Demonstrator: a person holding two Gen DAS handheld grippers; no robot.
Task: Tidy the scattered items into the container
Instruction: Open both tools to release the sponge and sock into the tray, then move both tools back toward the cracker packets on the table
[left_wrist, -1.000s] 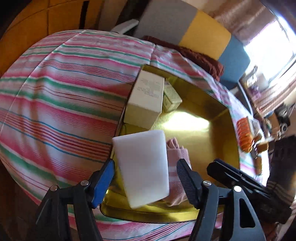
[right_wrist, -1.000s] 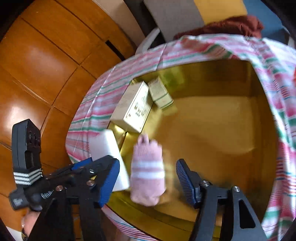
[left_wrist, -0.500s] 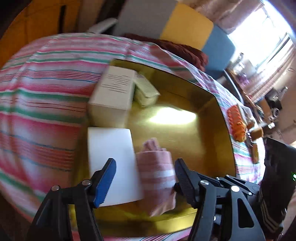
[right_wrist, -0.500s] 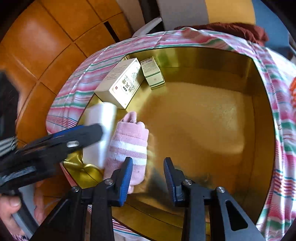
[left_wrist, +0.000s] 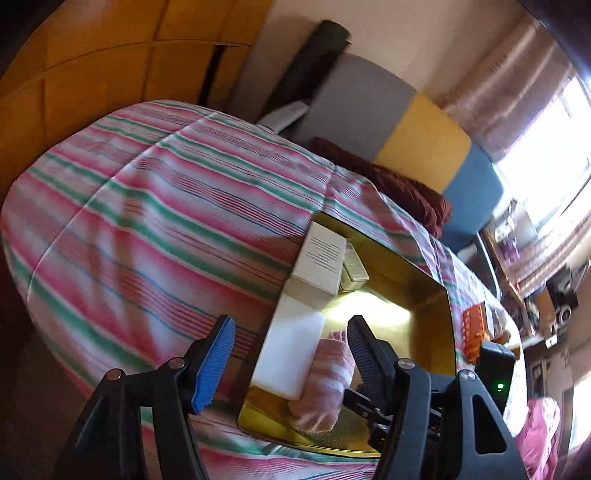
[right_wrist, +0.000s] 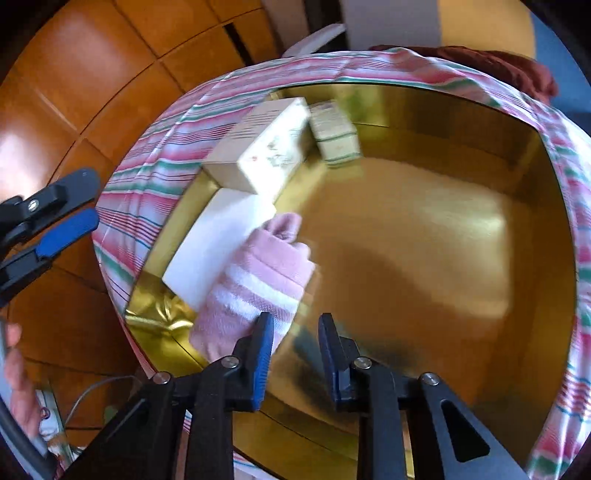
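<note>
Built in matte black plastic on both sides. On left gripper (left_wrist: 290, 325): angular arms, a round silver screw at each joint, long ribbed fingers (left_wrist: 216, 360), bright blue on the inner face and black on the back; jaws just eased a little wider, with nothing pinched. On right gripper (right_wrist: 295, 321): same black arms, a triangular cut-out in the outer one, silver screws, blue ribbed pads. From the left camera: boxy black housing (left_wrist: 496, 363) with a small green light. From the right camera: left pad blue on a flat black arm with one screw. Hand (right_wrist: 16, 373) blurred at the frame's edge.
</note>
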